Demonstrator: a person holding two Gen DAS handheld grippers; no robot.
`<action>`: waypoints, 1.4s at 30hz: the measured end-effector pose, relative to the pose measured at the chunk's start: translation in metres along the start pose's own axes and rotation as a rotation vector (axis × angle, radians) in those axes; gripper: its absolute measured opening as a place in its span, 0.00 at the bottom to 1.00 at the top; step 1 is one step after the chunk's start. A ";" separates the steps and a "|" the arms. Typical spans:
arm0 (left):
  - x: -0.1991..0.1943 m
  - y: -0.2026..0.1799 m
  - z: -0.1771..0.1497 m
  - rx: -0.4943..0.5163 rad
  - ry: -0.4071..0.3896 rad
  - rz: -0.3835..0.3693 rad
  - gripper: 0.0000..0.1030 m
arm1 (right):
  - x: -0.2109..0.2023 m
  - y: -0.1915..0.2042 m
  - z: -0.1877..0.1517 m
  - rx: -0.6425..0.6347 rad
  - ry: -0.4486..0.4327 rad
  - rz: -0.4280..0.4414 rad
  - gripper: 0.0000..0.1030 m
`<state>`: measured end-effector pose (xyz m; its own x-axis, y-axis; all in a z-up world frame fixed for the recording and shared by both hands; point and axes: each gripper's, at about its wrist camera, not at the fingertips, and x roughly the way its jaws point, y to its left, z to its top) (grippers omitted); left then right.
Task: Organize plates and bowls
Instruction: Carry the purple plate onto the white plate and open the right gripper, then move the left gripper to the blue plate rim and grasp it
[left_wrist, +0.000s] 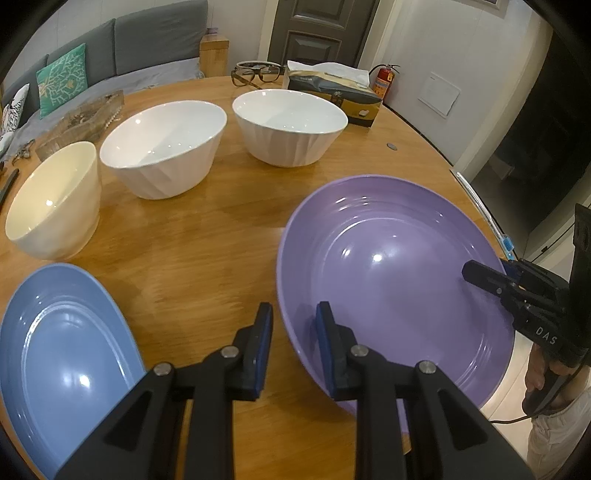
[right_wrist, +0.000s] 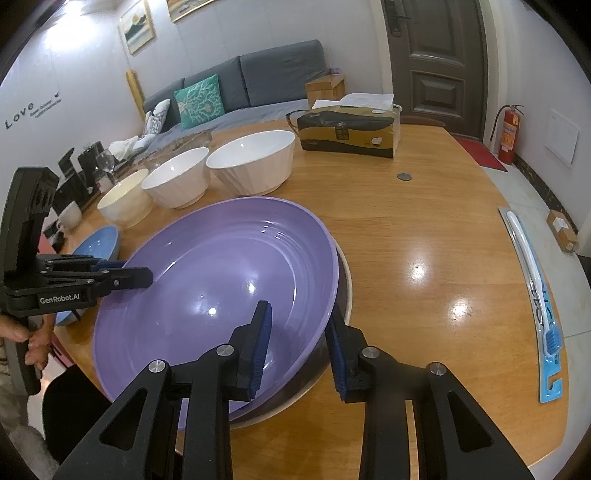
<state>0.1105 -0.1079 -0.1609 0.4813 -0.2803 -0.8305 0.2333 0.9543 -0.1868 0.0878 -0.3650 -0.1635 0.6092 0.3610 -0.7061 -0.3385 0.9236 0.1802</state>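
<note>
Purple plate (right_wrist: 221, 280): pinched at two opposite rim points and tilted above a darker plate (right_wrist: 341, 295) with a cream edge lying under it on the surface (right_wrist: 424, 229).
Right fingers (right_wrist: 260, 343): closed on the purple plate's near right rim, one pad inside, one outside beneath the rim.
Left fingers (left_wrist: 327, 332): closed on the plate's left rim, one blue pad inside the dish, the other outside it.
Right gripper (right_wrist: 301, 345): seen from the left view as a black tip over the plate's far side.
Left gripper (left_wrist: 293, 334): held by a hand at the frame edge in the right view.
Blue plate (left_wrist: 62, 343): left of the purple one, flat on the surface, apart from it.
Bowls: a cream bowl (left_wrist: 55, 206) and two white bowls (left_wrist: 162, 147) (left_wrist: 291, 125) are lined up behind the plates, not stacked.
Further back: a tissue box (right_wrist: 349, 129) and glasses (left_wrist: 255, 74).
Risk: the glazed rim could slide out of either pinch if the two hands are pulled apart or lifted unevenly, dropping it onto the plate below.
Risk: the nearest white bowl could be struck if the plate is swung backward.
</note>
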 end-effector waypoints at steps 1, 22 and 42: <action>0.000 0.000 0.000 0.000 0.001 -0.001 0.20 | -0.001 0.000 0.000 0.001 -0.002 0.000 0.23; 0.005 0.000 -0.001 -0.004 0.010 0.004 0.20 | -0.005 0.000 -0.001 -0.013 -0.012 -0.020 0.36; -0.079 0.027 -0.007 -0.036 -0.159 0.006 0.42 | -0.041 0.039 0.019 -0.075 -0.086 0.001 0.59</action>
<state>0.0724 -0.0593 -0.1037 0.6110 -0.2852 -0.7385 0.2010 0.9582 -0.2037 0.0640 -0.3415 -0.1146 0.6670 0.3746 -0.6440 -0.3896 0.9122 0.1270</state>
